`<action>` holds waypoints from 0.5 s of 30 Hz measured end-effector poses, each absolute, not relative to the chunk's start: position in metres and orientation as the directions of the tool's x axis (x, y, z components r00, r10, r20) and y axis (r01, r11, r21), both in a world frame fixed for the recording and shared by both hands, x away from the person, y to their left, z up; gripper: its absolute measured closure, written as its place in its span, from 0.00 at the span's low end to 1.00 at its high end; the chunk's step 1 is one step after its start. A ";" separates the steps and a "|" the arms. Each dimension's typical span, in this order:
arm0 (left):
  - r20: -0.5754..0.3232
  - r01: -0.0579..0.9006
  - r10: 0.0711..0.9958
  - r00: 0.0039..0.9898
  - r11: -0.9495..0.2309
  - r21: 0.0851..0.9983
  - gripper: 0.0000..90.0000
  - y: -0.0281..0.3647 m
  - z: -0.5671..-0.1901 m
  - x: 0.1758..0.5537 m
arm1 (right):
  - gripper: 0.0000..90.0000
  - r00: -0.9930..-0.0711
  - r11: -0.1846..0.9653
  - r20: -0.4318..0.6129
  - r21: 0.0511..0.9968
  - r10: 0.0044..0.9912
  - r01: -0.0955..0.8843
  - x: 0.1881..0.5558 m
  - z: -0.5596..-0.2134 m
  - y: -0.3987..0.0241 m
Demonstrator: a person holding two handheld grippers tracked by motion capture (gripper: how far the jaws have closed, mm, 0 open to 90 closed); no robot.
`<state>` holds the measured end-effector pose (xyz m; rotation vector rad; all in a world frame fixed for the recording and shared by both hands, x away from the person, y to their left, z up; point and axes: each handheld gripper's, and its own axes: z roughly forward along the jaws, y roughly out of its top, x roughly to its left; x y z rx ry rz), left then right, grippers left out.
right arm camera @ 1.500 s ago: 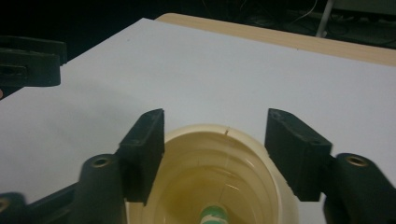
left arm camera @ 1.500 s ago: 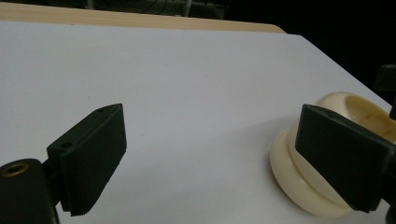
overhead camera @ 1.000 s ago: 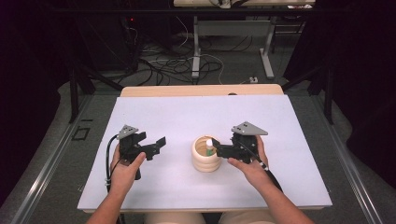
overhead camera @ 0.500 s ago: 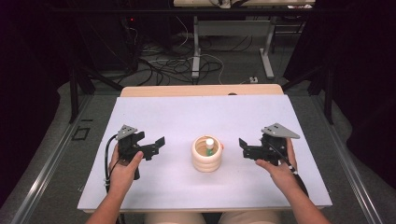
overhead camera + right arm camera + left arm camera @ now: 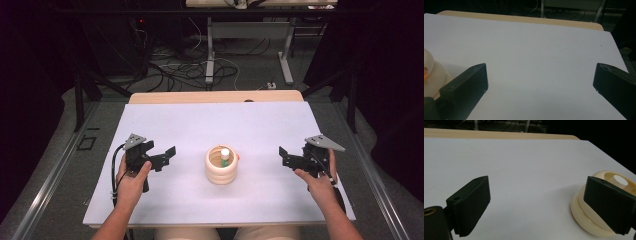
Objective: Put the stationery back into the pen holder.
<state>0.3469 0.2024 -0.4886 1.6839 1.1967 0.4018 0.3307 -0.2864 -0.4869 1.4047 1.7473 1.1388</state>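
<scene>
A cream ribbed holder stands mid-table on the white board. Inside it is a small green thing with a white cap, and an orange bit shows at its right rim. My left gripper is open to the left of the holder, apart from it. In the left gripper view the gripper has wide jaws with nothing between them; the holder sits partly behind the right jaw. My right gripper is open, well right of the holder. In the right gripper view the gripper spans bare board, with the holder at the left edge.
A wooden table edge runs behind the white board. Beyond it are dark floor, loose cables and desk legs. A metal rail lines the left side. Bare board lies behind the holder and in front of it.
My right gripper has pulled back to the right from the holder. The white-capped thing it held there now stands inside the holder. The left gripper has stayed put.
</scene>
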 end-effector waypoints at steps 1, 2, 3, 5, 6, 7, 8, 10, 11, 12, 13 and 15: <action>-0.259 0.523 0.852 0.456 -0.022 0.852 0.08 0.202 -0.489 0.347 | 0.00 -0.246 0.062 0.052 0.898 0.968 0.435 0.331 -0.488 -0.289; -0.261 0.525 0.851 0.456 -0.020 0.851 0.08 0.202 -0.489 0.347 | 0.00 -0.237 0.059 0.053 0.895 0.970 0.442 0.331 -0.490 -0.290; -0.259 0.524 0.851 0.457 -0.023 0.851 0.08 0.202 -0.489 0.347 | 0.00 -0.232 0.059 0.051 0.895 0.972 0.442 0.332 -0.492 -0.292; -0.257 0.524 0.851 0.457 -0.025 0.851 0.08 0.202 -0.489 0.347 | 0.00 -0.228 0.056 0.055 0.890 0.972 0.453 0.333 -0.495 -0.296; -0.256 0.523 0.852 0.458 -0.025 0.852 0.08 0.202 -0.490 0.347 | 0.00 -0.218 0.047 0.061 0.889 0.974 0.455 0.333 -0.497 -0.296; -0.255 0.523 0.851 0.458 -0.026 0.852 0.08 0.202 -0.490 0.347 | 0.00 -0.220 0.046 0.064 0.886 0.974 0.462 0.334 -0.499 -0.299; -0.254 0.523 0.852 0.459 -0.027 0.852 0.08 0.202 -0.490 0.347 | 0.00 -0.216 0.045 0.063 0.887 0.974 0.459 0.335 -0.501 -0.299; -0.254 0.523 0.852 0.458 -0.027 0.852 0.08 0.202 -0.490 0.347 | 0.00 -0.207 0.040 0.066 0.882 0.976 0.469 0.336 -0.505 -0.301; -0.254 0.523 0.852 0.457 -0.026 0.852 0.08 0.202 -0.490 0.347 | 0.00 -0.214 0.044 0.068 0.876 0.974 0.481 0.337 -0.507 -0.302; -0.253 0.522 0.852 0.458 -0.028 0.853 0.08 0.202 -0.490 0.347 | 0.00 -0.209 0.041 0.070 0.874 0.975 0.484 0.337 -0.508 -0.302; -0.253 0.522 0.853 0.457 -0.027 0.852 0.08 0.202 -0.490 0.347 | 0.00 -0.205 0.040 0.069 0.874 0.976 0.484 0.338 -0.510 -0.303; -0.253 0.523 0.852 0.458 -0.028 0.852 0.08 0.203 -0.490 0.348 | 0.00 -0.203 0.036 0.076 0.867 0.976 0.496 0.338 -0.512 -0.304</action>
